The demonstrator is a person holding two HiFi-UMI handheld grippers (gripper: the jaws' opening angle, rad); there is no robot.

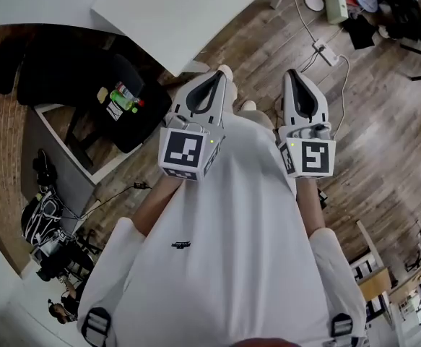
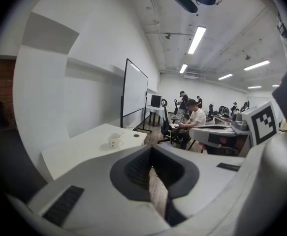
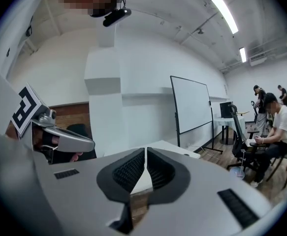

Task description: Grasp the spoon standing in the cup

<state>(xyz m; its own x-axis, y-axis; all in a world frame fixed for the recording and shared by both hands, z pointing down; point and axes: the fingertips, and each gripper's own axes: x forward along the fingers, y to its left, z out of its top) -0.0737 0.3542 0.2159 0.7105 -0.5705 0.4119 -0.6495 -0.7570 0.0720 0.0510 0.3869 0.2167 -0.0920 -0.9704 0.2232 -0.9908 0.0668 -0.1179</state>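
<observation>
A white cup (image 2: pixel 115 141) with a spoon (image 2: pixel 120 135) leaning in it stands on a white table (image 2: pixel 79 154), some way beyond my left gripper (image 2: pixel 151 152). That gripper's jaws are together with nothing between them. My right gripper (image 3: pixel 145 152) is shut and empty too, and the table's corner (image 3: pixel 170 147) shows past its tips. From the head view both grippers, left (image 1: pixel 220 74) and right (image 1: pixel 292 74), are held side by side in front of my white shirt, short of the table (image 1: pixel 188 13). The cup is outside the head view.
A whiteboard on a stand (image 2: pixel 134 95) is behind the table. People sit and stand at desks (image 2: pixel 195 119) further back. A black chair (image 1: pixel 73 71) and a black bag with a bottle (image 1: pixel 123 103) are to my left on the wood floor. A power strip with cable (image 1: pixel 326 51) lies ahead right.
</observation>
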